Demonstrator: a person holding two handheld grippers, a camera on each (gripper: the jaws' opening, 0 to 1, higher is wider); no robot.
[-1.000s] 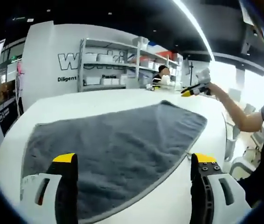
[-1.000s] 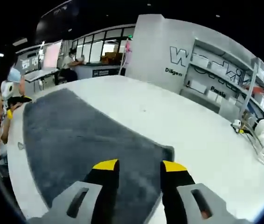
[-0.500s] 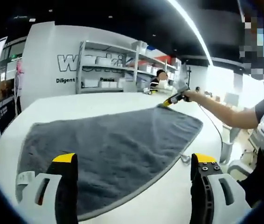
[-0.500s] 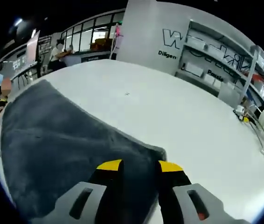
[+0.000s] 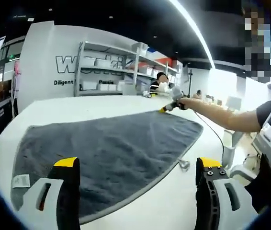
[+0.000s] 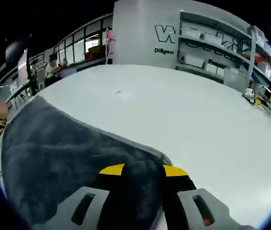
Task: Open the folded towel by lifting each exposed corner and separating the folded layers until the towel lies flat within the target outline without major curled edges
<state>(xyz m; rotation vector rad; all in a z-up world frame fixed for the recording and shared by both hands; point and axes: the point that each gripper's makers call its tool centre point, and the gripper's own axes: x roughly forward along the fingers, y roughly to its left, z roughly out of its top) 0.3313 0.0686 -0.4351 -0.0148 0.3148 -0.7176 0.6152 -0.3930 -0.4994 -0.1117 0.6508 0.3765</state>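
Grey towel (image 5: 111, 158) spread on white surface (image 6: 197, 124); left gripper (image 5: 134, 167) fingers wide apart, holding nothing. Right gripper (image 6: 143, 170) fingers pinch the towel's corner.

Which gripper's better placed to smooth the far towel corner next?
Right. The right gripper sits over the grey towel's far corner; the left gripper hangs open at the near edge.

Ahead of me a white wall (image 5: 39, 57) carries large dark lettering. Beside it stands a metal shelving unit (image 5: 109, 67) holding white boxes. The ceiling (image 5: 126, 19) is dark, crossed by one long light strip (image 5: 193, 31). In my right gripper view, glazed partitions (image 6: 85, 48) run along the far left. White table (image 6: 183, 110) underneath.
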